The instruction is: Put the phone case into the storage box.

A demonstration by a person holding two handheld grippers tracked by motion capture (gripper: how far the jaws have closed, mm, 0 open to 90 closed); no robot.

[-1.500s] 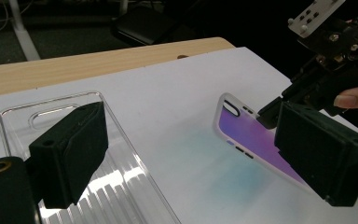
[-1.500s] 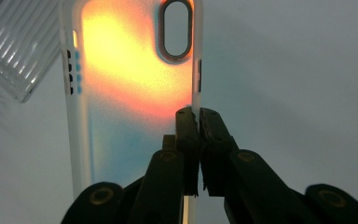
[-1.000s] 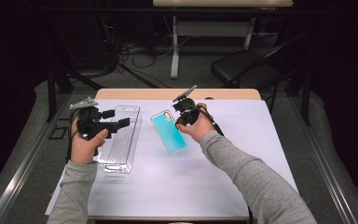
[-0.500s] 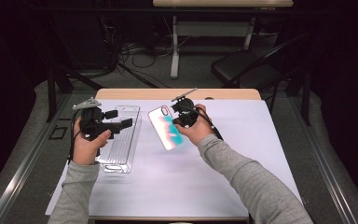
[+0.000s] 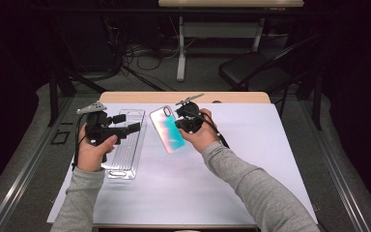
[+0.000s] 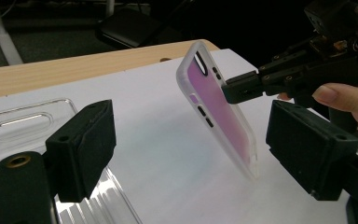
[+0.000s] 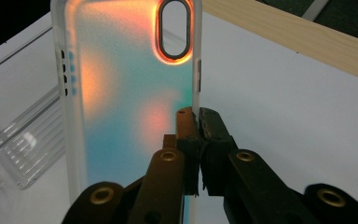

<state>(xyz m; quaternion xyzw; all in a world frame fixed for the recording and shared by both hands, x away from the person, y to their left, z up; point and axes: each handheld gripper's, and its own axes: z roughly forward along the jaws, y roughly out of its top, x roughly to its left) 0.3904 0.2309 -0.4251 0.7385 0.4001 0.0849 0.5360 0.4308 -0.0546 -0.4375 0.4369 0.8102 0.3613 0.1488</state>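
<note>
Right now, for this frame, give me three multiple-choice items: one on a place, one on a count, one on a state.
1. Where does the clear ribbed tray lie?
A. under the left gripper
B. on the floor
C. on the chair

2. How many phone cases are held off the table?
A. none
B. one
C. three

3. How does the right gripper stand?
A. wide open
B. lying on the white sheet
C. shut on the edge of the iridescent phone case

Answers:
1. A: the high view shows the tray on the white sheet, below that gripper.
2. B: only the iridescent case is lifted and tilted.
3. C: the right gripper view shows both jaws pinching the case's side wall.
</note>
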